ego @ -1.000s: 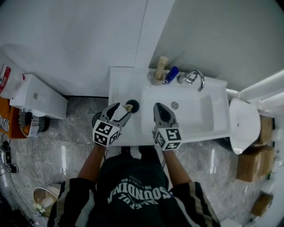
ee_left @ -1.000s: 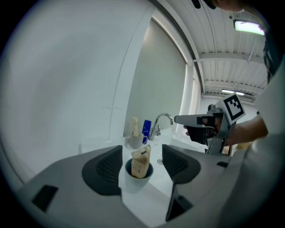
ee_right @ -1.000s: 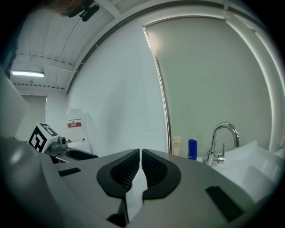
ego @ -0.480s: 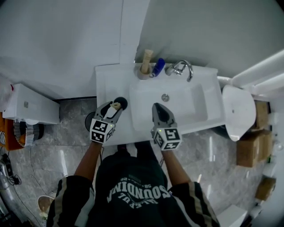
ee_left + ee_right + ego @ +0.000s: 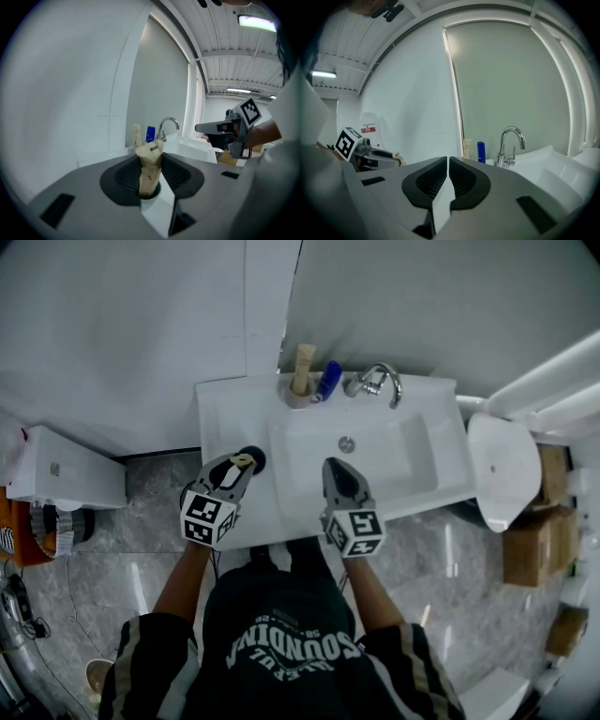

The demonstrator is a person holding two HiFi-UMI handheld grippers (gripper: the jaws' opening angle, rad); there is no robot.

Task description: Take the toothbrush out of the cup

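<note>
Your left gripper (image 5: 239, 466) had just been closing and clamped the toothbrush (image 5: 150, 164), which stood in the cup (image 5: 255, 455) on the sink's (image 5: 223, 418) left ledge. It looked light, paper-wrapped and crushable, so grip mid-handle gently. Your right gripper (image 5: 336, 468) sat together, empty.

A second ago the left gripper (image 5: 240, 466) holds its jaws wide on either side of the black cup (image 5: 258, 457). They have just been closing and now press on the paper-wrapped toothbrush (image 5: 150, 161) standing in that cup.
</note>
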